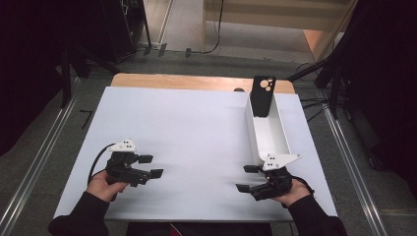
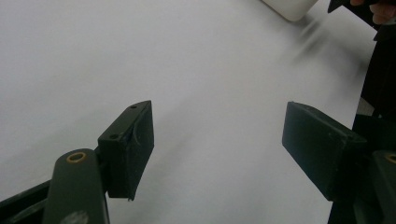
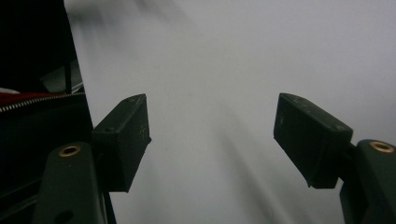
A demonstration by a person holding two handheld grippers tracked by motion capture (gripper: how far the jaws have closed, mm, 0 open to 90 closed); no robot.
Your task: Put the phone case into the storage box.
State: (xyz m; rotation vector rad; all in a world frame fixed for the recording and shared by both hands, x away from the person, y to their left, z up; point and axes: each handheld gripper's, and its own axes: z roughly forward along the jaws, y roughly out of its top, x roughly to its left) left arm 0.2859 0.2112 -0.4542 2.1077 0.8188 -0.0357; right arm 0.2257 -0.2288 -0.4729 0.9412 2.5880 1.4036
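A: What is counted?
B: One black phone case (image 1: 262,95), leaned upright in the far end of one white tray (image 1: 268,132); two grippers.
A: The setting?
B: A white table (image 1: 196,132) is seen on grey floor, dark around.
A: The tongs?
B: The left gripper (image 1: 150,166) and right gripper (image 1: 247,178) are held released, jaws wide, nothing grasped, near the table's front edge.
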